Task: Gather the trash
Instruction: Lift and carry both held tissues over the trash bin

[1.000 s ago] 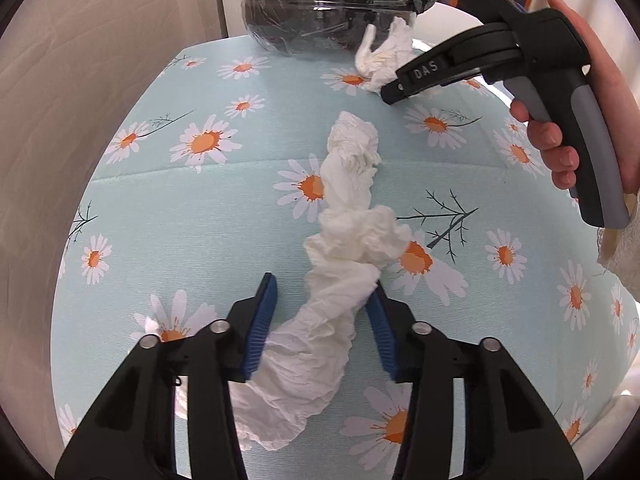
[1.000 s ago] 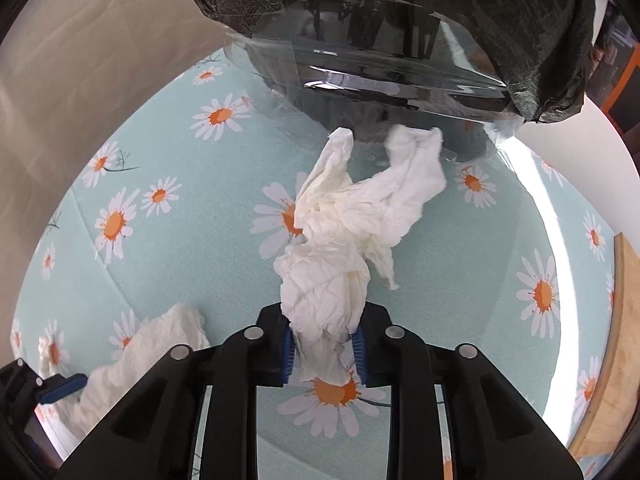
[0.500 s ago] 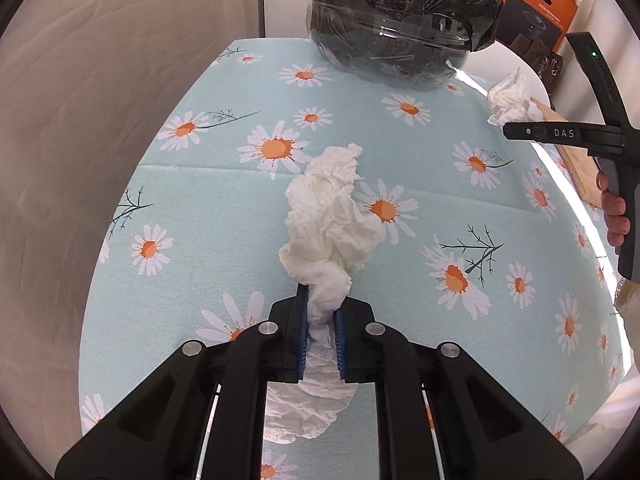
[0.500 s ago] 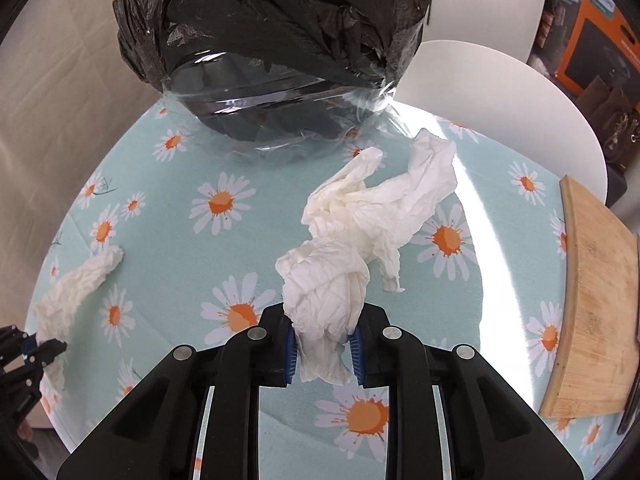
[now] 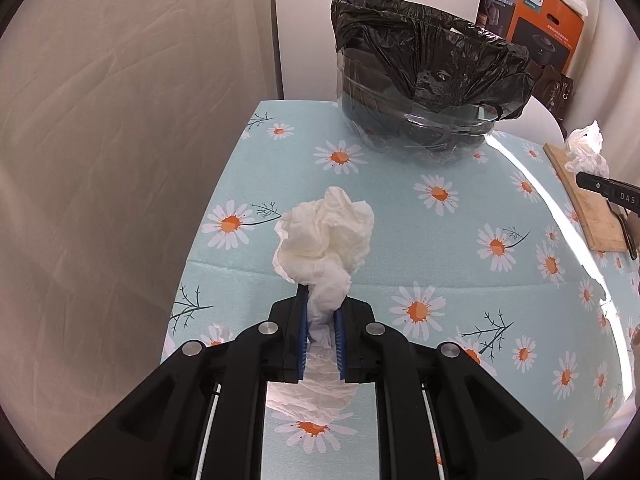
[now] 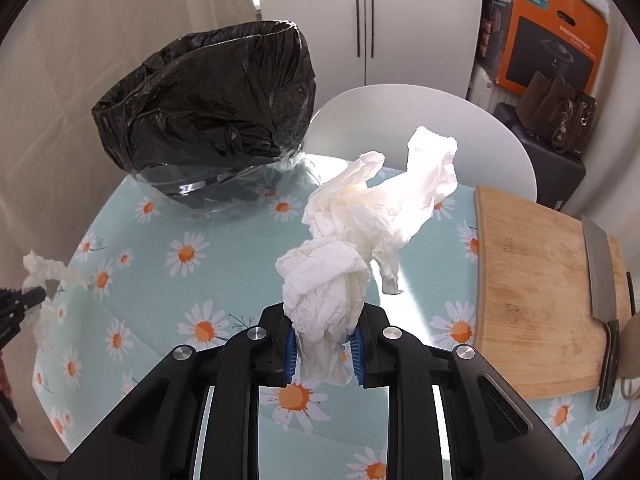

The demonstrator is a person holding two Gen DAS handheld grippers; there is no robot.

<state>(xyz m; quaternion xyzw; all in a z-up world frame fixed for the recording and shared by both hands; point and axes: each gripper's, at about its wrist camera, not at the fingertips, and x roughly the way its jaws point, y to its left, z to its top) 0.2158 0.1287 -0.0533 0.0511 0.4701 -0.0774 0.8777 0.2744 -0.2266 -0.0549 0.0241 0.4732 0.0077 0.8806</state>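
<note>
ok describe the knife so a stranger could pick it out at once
Find the daisy tablecloth, then the wooden cutting board at its right edge. The knife lies along the board's far right side: the only metal thing, broad grey blade, dark handle.

We see crumpled matt paper tissue (image 5: 324, 240) | glossy crinkled black plastic bin liner (image 6: 208, 96) — over a clear shiny bin | smooth printed daisy tablecloth (image 5: 460, 264) | wooden cutting board (image 6: 536, 300) — metal knife blade (image 6: 600, 272).
</note>
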